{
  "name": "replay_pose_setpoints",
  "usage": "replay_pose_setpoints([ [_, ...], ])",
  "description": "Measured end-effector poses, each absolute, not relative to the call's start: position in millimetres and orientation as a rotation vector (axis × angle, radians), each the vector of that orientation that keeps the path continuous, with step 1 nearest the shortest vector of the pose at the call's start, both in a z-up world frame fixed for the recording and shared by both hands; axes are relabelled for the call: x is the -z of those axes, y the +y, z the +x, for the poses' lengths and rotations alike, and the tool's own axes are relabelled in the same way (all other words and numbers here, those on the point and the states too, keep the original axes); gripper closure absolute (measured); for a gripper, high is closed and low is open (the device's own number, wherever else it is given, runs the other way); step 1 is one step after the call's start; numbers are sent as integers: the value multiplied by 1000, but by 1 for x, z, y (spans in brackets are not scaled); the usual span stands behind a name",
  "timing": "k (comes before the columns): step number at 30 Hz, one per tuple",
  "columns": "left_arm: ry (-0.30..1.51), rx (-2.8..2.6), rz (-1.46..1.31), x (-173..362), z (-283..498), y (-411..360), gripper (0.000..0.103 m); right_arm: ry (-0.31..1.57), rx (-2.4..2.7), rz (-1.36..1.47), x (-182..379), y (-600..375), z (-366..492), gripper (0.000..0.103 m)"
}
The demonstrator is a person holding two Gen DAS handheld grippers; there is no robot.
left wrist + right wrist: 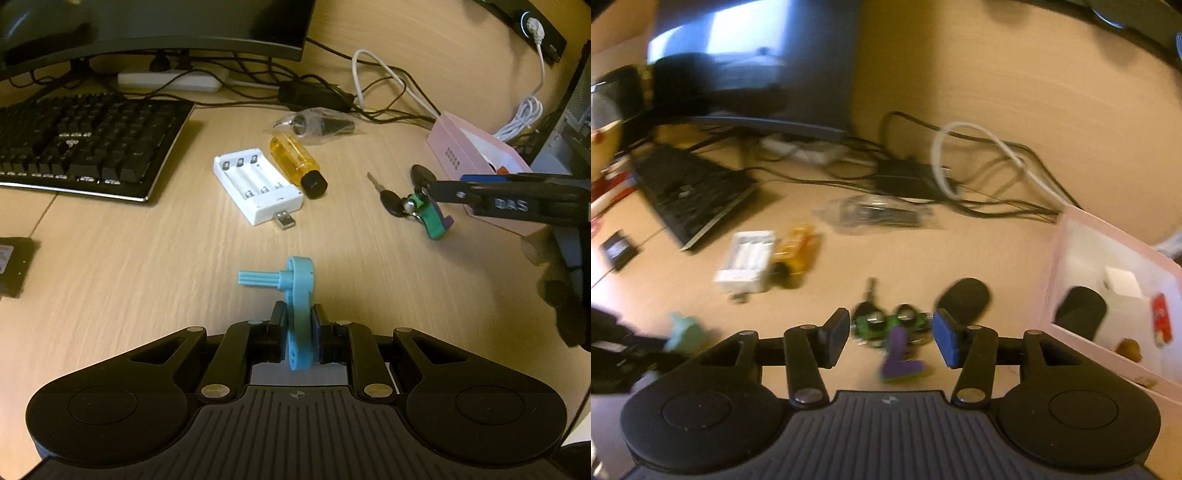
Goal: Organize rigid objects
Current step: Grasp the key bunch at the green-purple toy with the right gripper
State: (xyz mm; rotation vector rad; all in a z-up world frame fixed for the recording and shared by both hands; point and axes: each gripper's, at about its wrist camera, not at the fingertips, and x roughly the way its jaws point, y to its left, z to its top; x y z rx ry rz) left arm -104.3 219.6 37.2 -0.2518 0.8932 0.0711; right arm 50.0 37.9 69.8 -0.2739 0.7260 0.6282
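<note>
Light-blue plastic part: a flat link with a ribbed peg sticking out to the left (299, 295), held upright above the wooden bench (147, 258).
Left tool: (300, 334) pressed tight on the lower half of the blue part, 1 pad on each flat face.
Green and purple plastic piece: (897, 343) lies on the bench joined to a black-headed key (388, 197) and a black fob (964, 299), just beside the pink box.
Right tool: (891, 338) spread wide, holding nothing, its 2 pads either side of the green and purple piece; this view is blurred.
Pink open cardboard box: (465, 147) at the right, with a white block, a red item and a dark rounded shape inside.
White 3-slot battery case with a USB plug: (256, 184) mid-bench, touching an amber bottle with a black cap (297, 164).
Clear plastic bag: (314, 123) behind the bottle, dark contents.
Black keyboard: (85, 140) far left, under a monitor.
</note>
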Motion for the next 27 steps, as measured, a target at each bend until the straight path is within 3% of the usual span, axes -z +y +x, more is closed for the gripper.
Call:
replay_pose_setpoints([
  [4, 894, -76, -249, -38, -107, 218, 86, 804, -659, -224, -51, 45, 60, 43],
  [8, 895, -91, -250, -39, -109, 215, 86, 867, -660, -187, -39, 49, 61, 42],
  [9, 895, -96, -250, -39, -109, 215, 86, 872, -672, -191, -41, 48, 58, 50],
  [10, 894, -101, -250, -39, -109, 213, 86, 876, -688, -200, -43, 45, 54, 71],
  [11, 893, -105, -250, -39, -109, 212, 86, 880, -699, -214, -44, 43, 49, 76],
  [15, 890, -112, -265, -38, -106, 211, 86, 861, -706, -319, -51, 25, 26, 81],
  [24, 893, -108, -268, -37, -99, 203, 86, 703, -608, -353, -89, -31, 11, 81],
  [26, 895, -108, -265, -38, -100, 200, 86, 753, -662, -308, -87, -28, 14, 80],
  [27, 896, -108, -264, -38, -101, 199, 86, 772, -685, -291, -85, -23, 14, 74],
])
